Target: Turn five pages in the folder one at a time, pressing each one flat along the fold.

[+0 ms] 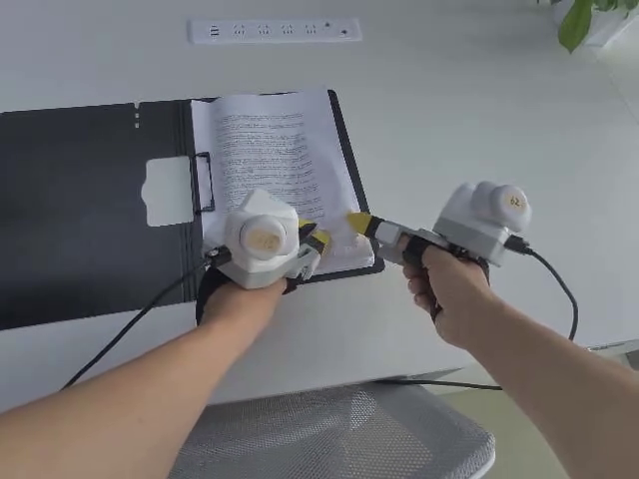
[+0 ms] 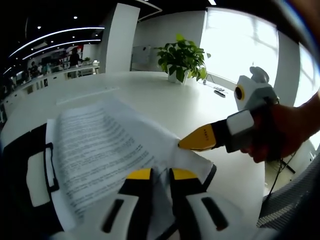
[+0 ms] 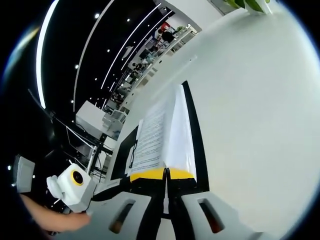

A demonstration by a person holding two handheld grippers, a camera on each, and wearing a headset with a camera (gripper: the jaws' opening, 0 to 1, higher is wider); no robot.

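A black folder (image 1: 80, 200) lies open on the white table, with a stack of printed pages (image 1: 280, 150) on its right half. My right gripper (image 1: 359, 222) is at the stack's lower right corner, shut on the top page's corner (image 2: 192, 150), which is lifted slightly. In the right gripper view its yellow tips (image 3: 165, 174) meet on the page edge (image 3: 175, 145). My left gripper (image 1: 318, 239) hovers over the bottom of the page, just left of the right one. Its jaws (image 2: 161, 175) stand a narrow gap apart, with nothing between them.
A white power strip (image 1: 275, 30) lies at the table's far side. A potted plant (image 2: 182, 55) stands at the far right corner. A grey mesh chair (image 1: 339, 429) sits below the near table edge. Cables trail from both grippers.
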